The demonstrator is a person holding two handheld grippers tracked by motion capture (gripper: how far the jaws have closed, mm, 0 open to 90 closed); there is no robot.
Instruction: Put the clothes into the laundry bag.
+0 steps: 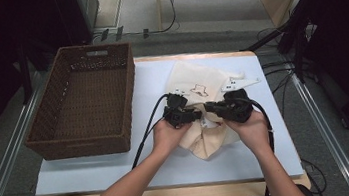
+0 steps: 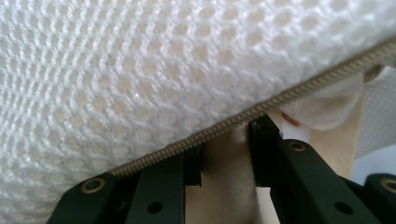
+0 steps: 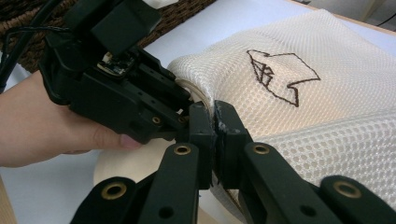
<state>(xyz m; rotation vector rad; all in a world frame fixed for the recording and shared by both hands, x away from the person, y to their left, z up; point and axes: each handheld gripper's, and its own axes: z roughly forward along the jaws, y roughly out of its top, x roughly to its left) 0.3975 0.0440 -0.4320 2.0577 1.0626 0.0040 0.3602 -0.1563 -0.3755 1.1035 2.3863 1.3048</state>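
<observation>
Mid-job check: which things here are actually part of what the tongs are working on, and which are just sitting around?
In the job:
- mesh laundry bag with its zipper
- left tongs, on the bag's fabric
- right tongs, shut on the bag's edge

Lying about:
- wicker basket, left of the bag
- white table cover
- cables on the floor

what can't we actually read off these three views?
- Zipper pull: left gripper view, hidden past the jaws; mesh bag too close.
- Bag's opening: high view, covered by left gripper and right gripper.
- Bag contents: right gripper view, mesh hides them.
- Wicker basket near inner wall: high view, hidden by its rim.
</observation>
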